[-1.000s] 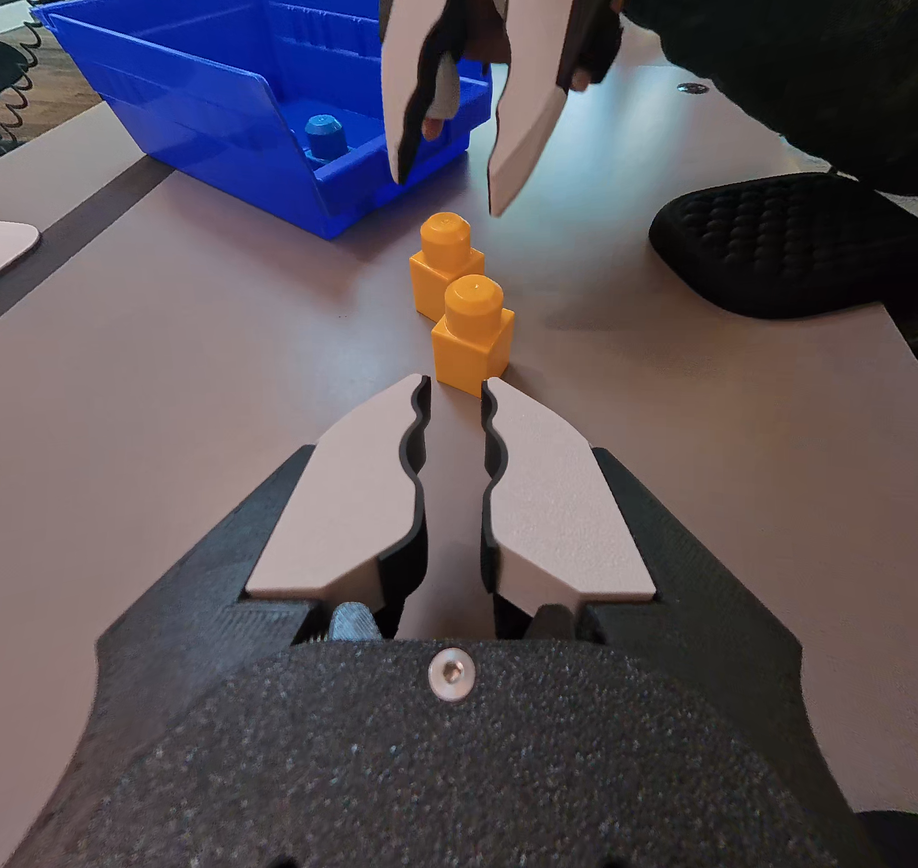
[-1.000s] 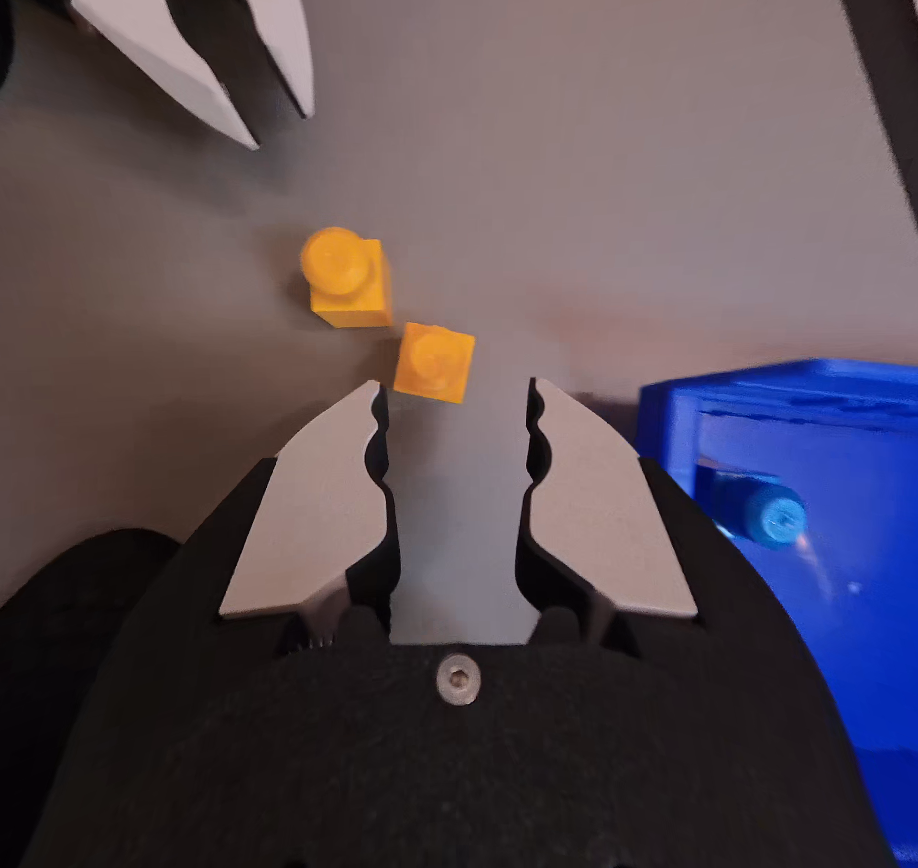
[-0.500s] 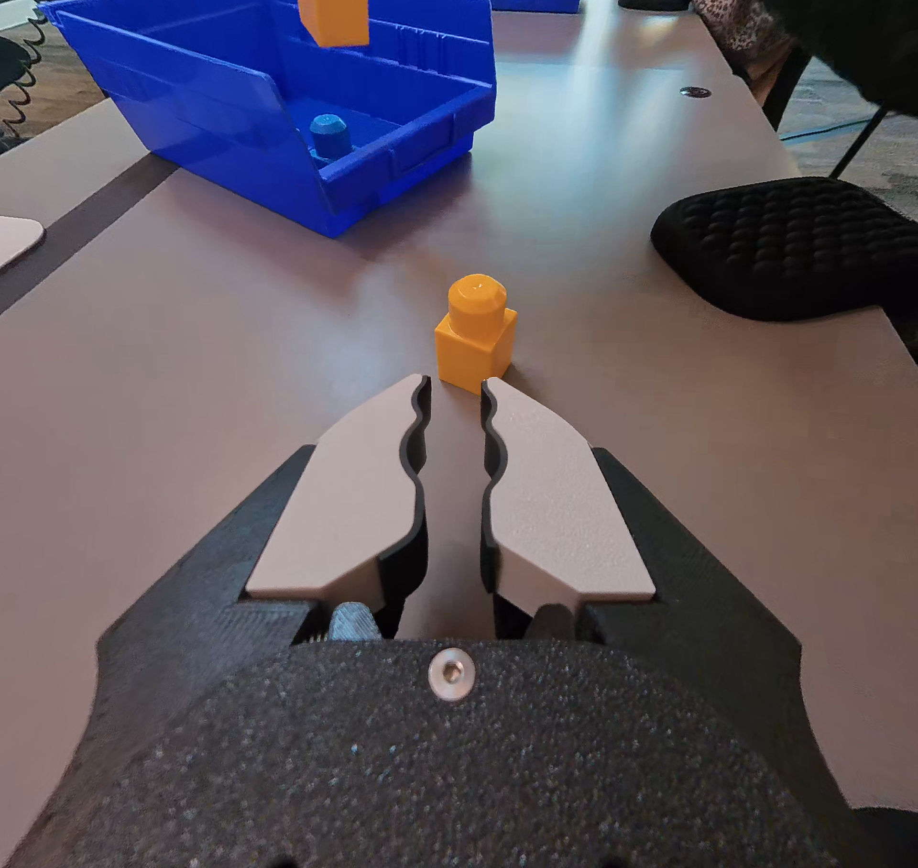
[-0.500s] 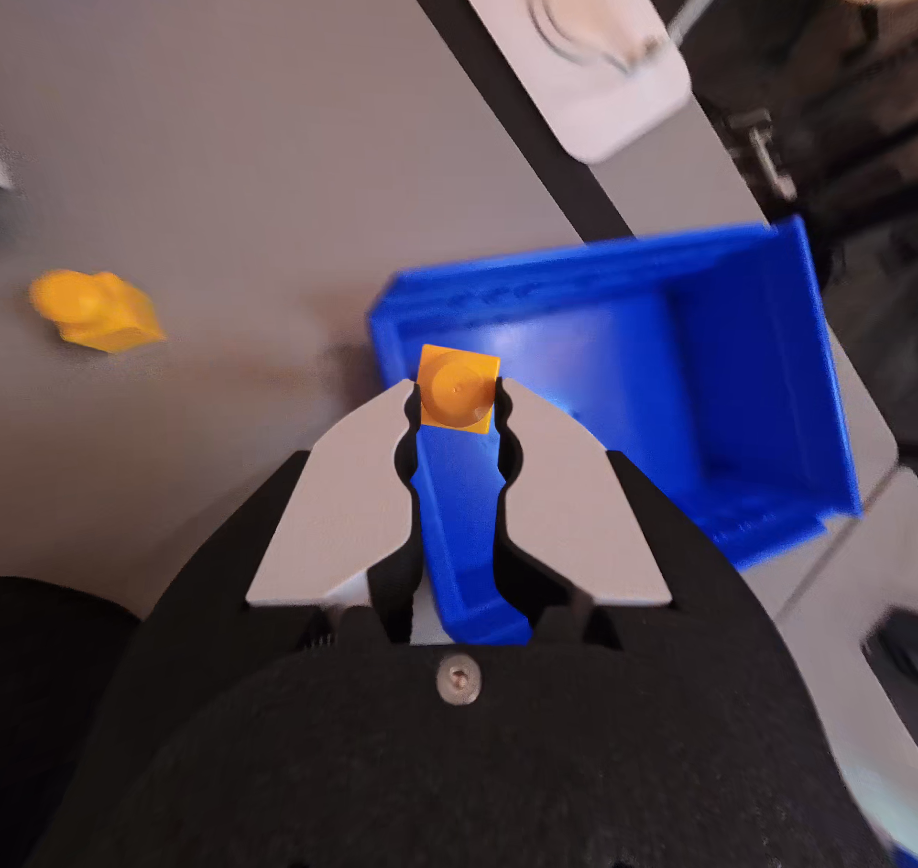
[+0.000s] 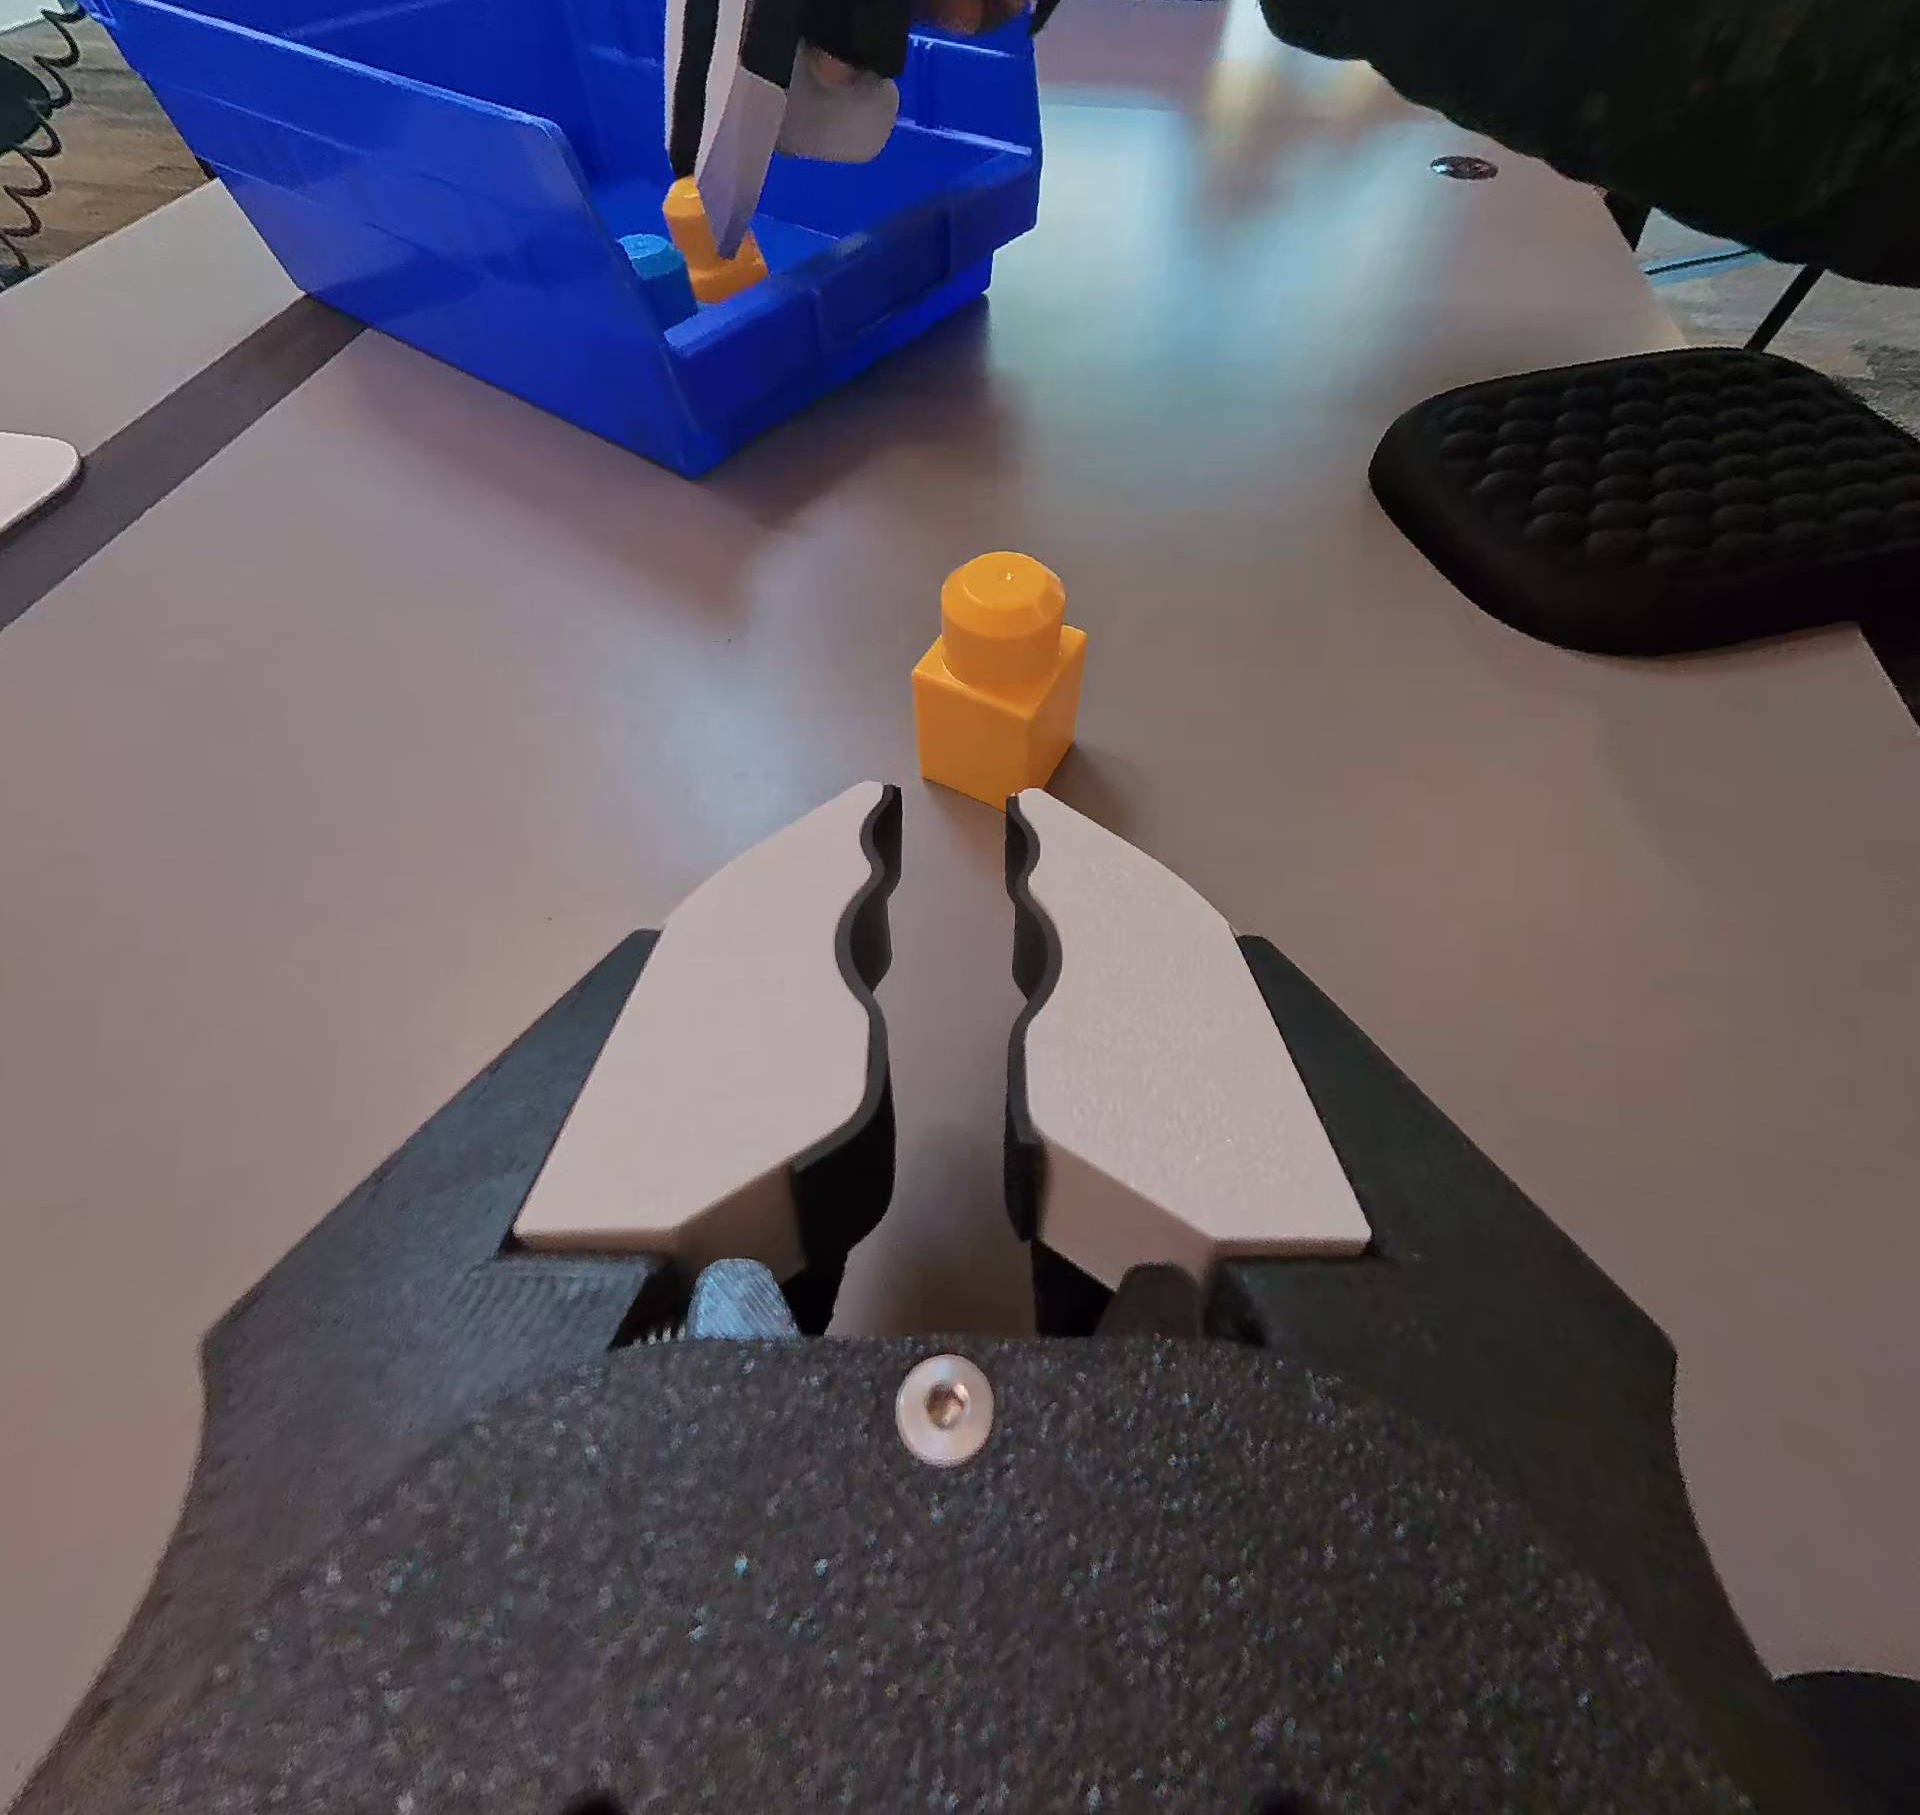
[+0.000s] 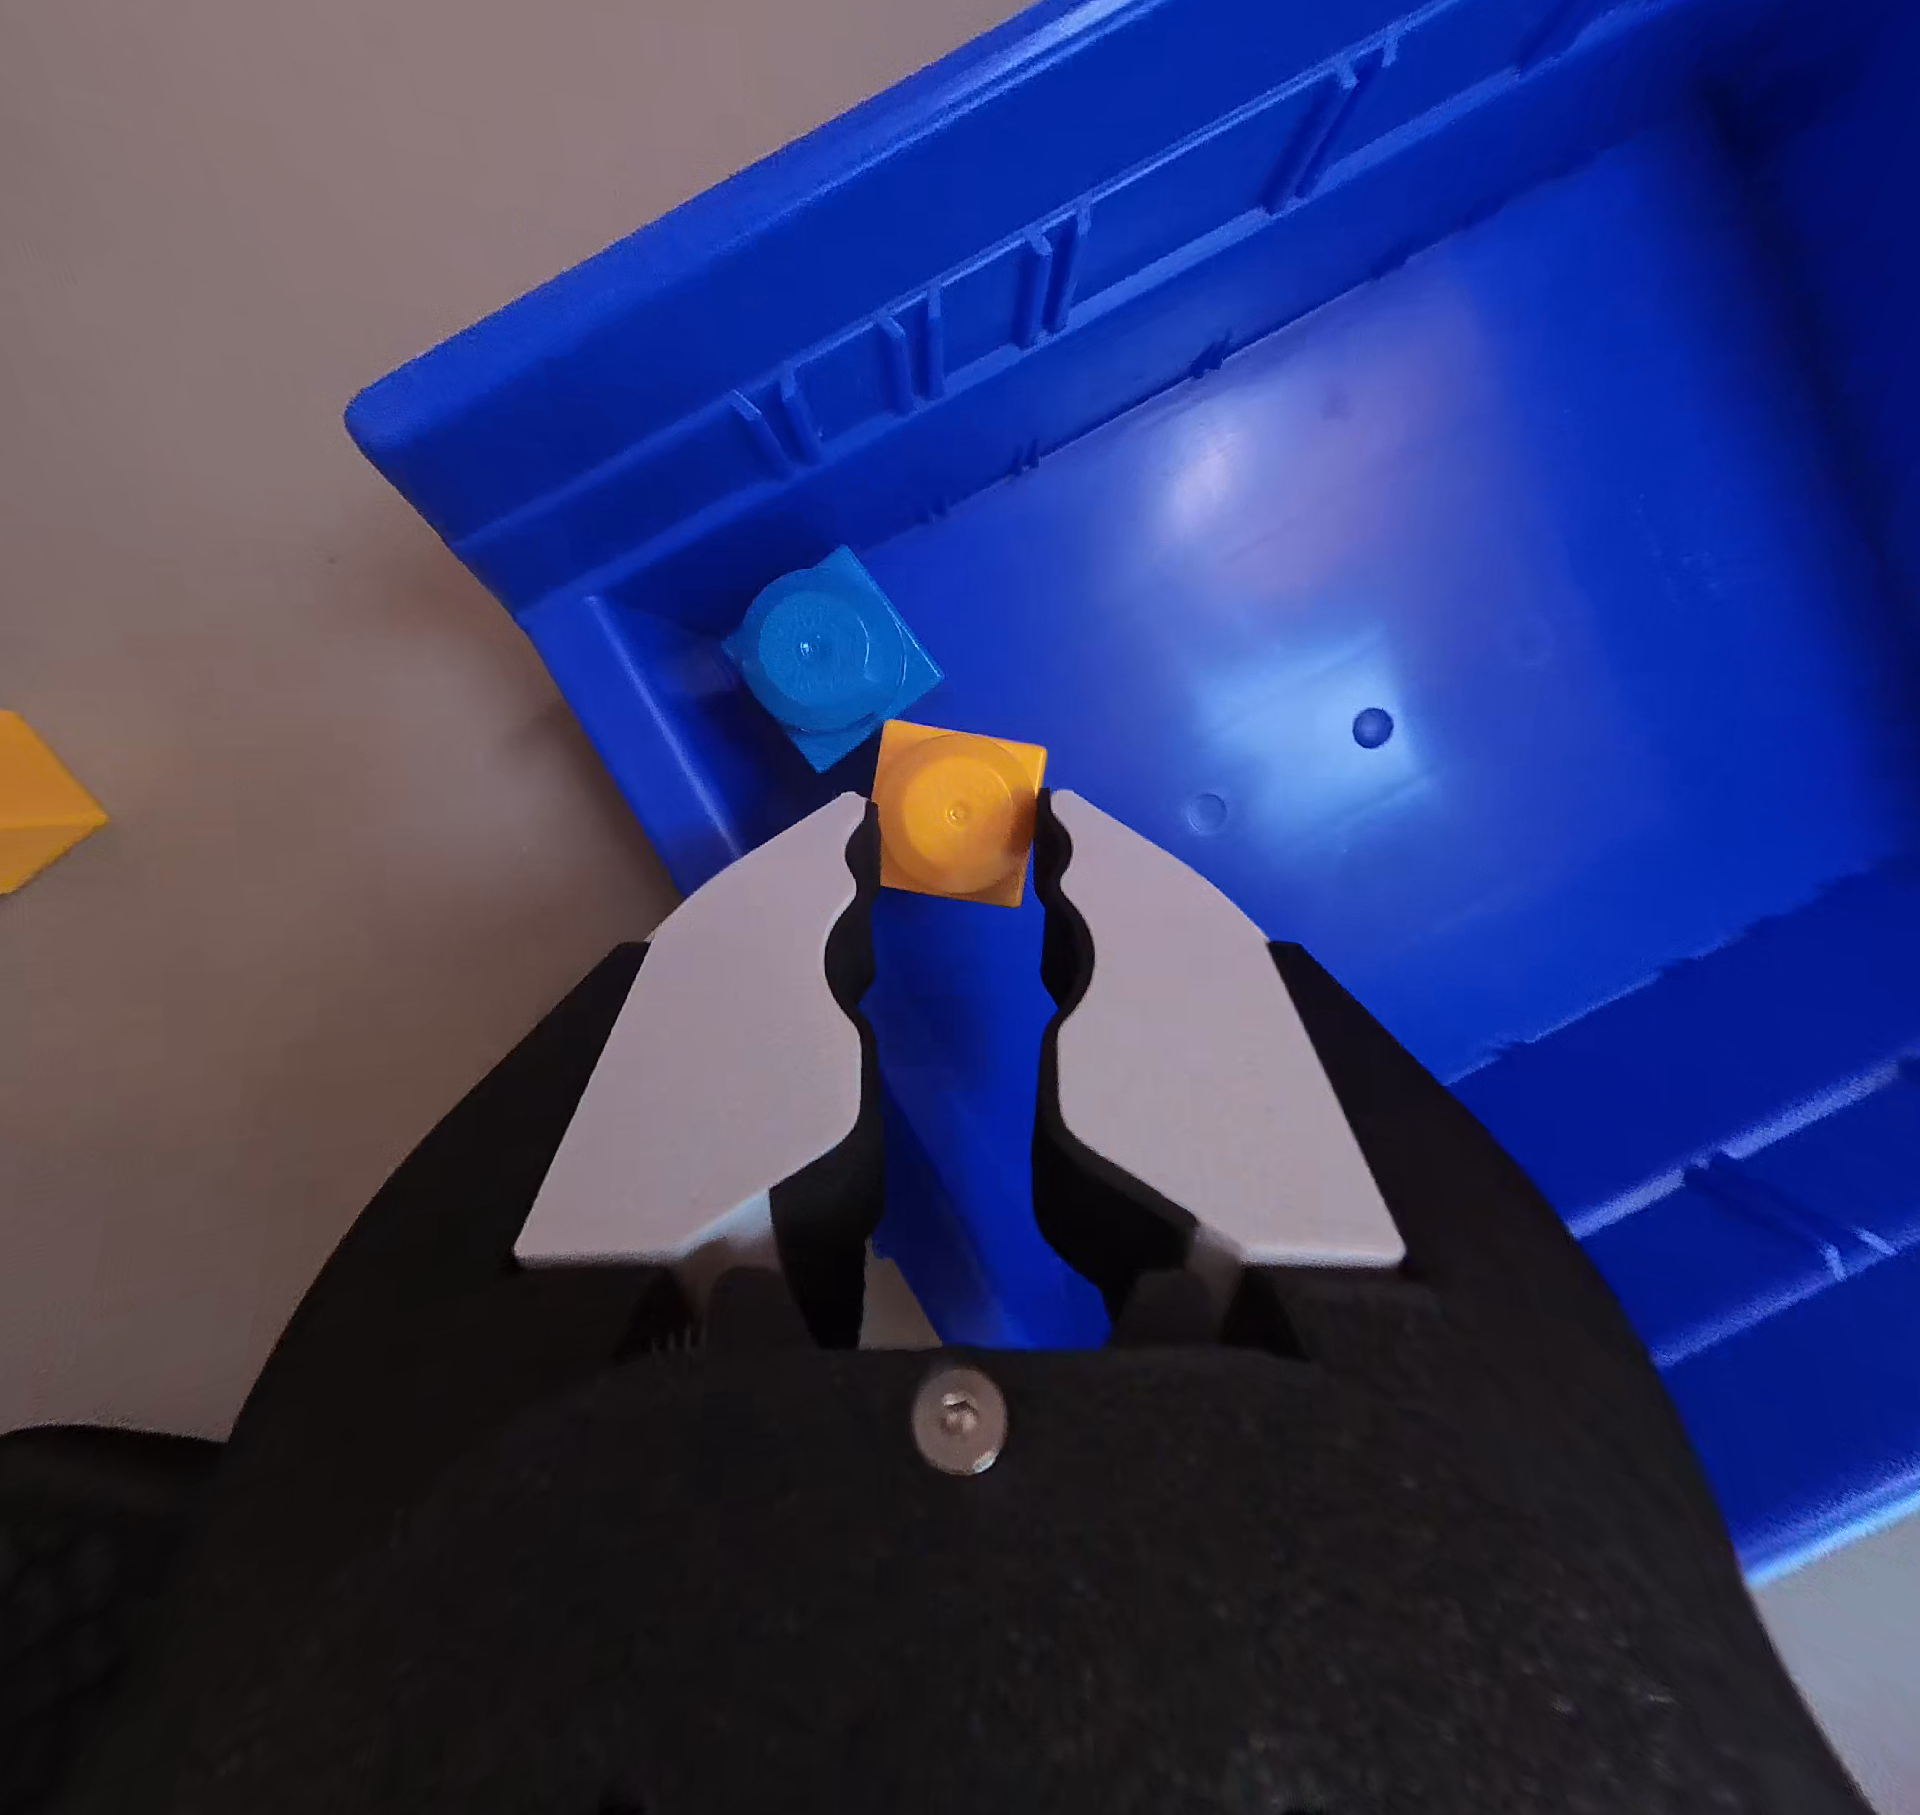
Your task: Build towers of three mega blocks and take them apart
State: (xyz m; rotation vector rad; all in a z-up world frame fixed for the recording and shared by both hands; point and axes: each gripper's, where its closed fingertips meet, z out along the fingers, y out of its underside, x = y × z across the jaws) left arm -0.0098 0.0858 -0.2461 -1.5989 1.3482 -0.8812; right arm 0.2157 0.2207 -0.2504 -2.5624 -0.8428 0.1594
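Clamping an orange block (image 6: pixel 958 820) by two flat opposite sides, the right gripper (image 6: pixel 956 804) holds it low inside the blue bin (image 6: pixel 1351 331), just beside a blue block (image 6: pixel 826 659). That grip looks sound: hard, light, smooth plastic, likely to slip if pinched on the round stud. The left gripper (image 5: pixel 951 799) has its fingers slightly apart, empty, just short of a second orange block (image 5: pixel 997 685) upright on the surface (image 5: pixel 416 726). No writing is legible.
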